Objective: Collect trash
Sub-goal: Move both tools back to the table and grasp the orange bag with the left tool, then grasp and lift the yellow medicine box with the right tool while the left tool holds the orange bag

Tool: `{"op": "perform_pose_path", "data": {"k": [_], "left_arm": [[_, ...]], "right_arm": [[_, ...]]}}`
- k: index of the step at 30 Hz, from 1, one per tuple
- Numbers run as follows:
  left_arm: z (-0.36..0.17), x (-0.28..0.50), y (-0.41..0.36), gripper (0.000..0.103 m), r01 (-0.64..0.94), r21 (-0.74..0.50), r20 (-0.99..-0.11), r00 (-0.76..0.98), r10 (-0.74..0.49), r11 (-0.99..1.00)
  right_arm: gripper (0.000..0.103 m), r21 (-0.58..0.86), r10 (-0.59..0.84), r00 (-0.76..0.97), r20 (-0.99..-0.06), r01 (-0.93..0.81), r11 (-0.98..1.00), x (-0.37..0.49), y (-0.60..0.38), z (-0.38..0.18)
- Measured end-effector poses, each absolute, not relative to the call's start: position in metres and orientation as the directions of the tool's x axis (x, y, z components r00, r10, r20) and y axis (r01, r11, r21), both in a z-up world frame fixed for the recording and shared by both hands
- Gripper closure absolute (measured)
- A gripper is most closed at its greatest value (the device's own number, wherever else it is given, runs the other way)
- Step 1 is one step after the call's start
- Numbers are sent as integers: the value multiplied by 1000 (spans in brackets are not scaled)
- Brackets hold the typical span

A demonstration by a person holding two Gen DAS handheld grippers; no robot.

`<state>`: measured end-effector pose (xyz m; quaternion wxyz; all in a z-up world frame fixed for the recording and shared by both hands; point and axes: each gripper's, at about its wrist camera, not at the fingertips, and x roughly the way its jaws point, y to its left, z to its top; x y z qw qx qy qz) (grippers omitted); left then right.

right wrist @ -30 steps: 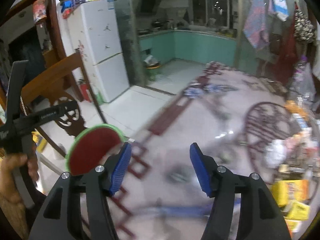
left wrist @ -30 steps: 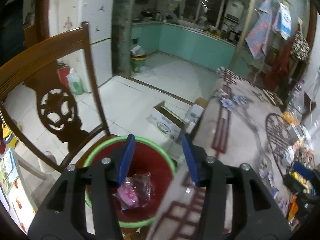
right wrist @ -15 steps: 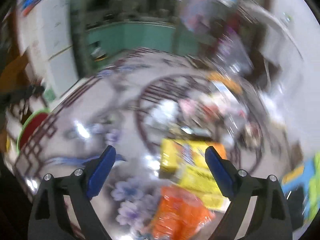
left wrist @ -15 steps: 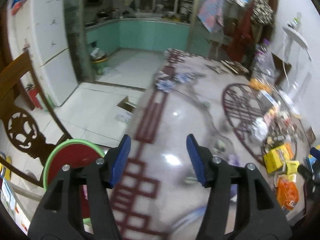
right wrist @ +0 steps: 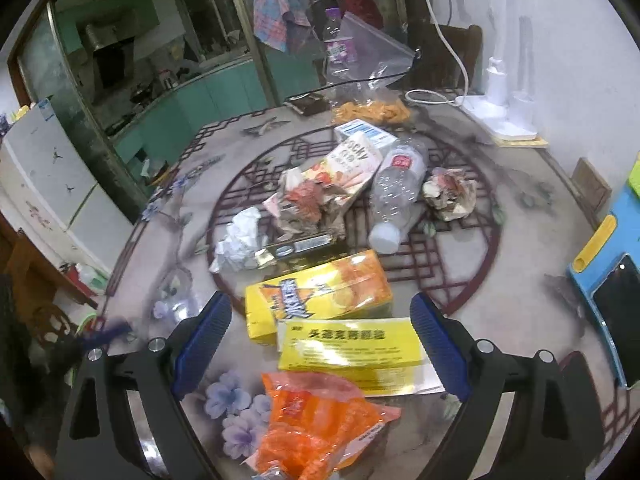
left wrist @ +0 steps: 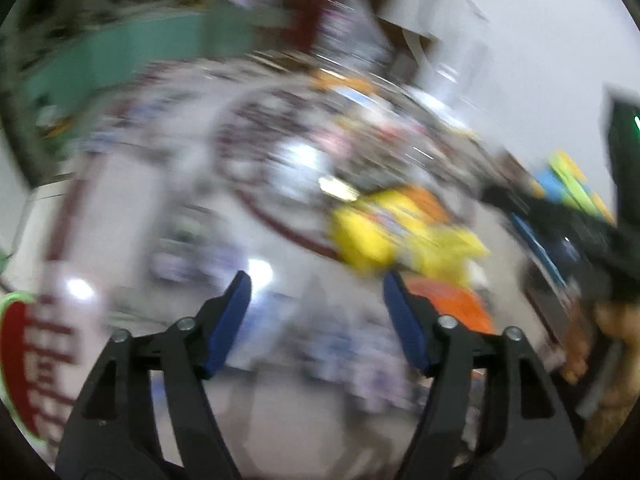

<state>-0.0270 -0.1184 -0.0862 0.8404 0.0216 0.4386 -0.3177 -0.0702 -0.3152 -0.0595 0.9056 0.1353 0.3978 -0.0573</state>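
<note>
Right wrist — tongs (right wrist: 320, 330) opening over yellow boxes (right wrist: 320, 296).

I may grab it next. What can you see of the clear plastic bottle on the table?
The bottle is clear, thin, ribbed plastic and looks empty. It has a white cap and a red and white label. It lies on its side on the table's round red pattern, cap toward the camera. Its far end lies against or over a snack box. Neither gripper touches it.
</note>
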Motion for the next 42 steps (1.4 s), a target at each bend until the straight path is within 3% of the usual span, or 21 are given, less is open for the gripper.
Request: {"op": "perform_pose_path", "data": {"k": [6,10,11,13,14,18,24,31,35,39,42], "left_arm": [[-97,-60,-166,11,670,-298,-742,286,-607,680],[-120,-60,-188,11,656,-354,-774,195,-603,666],[-127,-62,-191,13,656,-347,-788,184,-588,670],[-139,-62,-194,31,656,-336,-814,159,-559,676],[-142,-60,-192,49,648,-345,-820,145,-554,679],[-138,-50,-177,61,597,-396,-809,133,-573,698],[-98,-43,-130,61,570,-380,-760,256,-597,728],[-67,-18,-70,60,458,-278,-717,486,-500,845],[-65,-6,-46,60,400,-292,-716,511,-476,869],[-63,-1,-31,60,359,-284,-709,545,-447,889],[-60,1,-24,60,342,-276,-706,561,-431,898]], "right_arm": [[11,267,-36,724,-689,300,916,-83,-344,-50],[11,320,-25,722,-691,337,886,-86,-359,-51],[11,326,-16,716,-698,337,883,-85,-359,-53],[11,325,-1,708,-706,326,888,-83,-356,-55],[11,321,1,706,-708,321,891,-82,-354,-55],[11,303,21,680,-733,299,905,-77,-343,-63],[11,265,16,612,-791,319,910,-70,-340,-79],[7,192,-12,505,-863,350,917,-60,-342,-105],[7,344,190,428,-884,319,883,-57,-337,-134],[7,518,417,398,-817,189,834,-59,-310,-142],[7,494,395,446,-803,126,860,-60,-301,-127]]}}
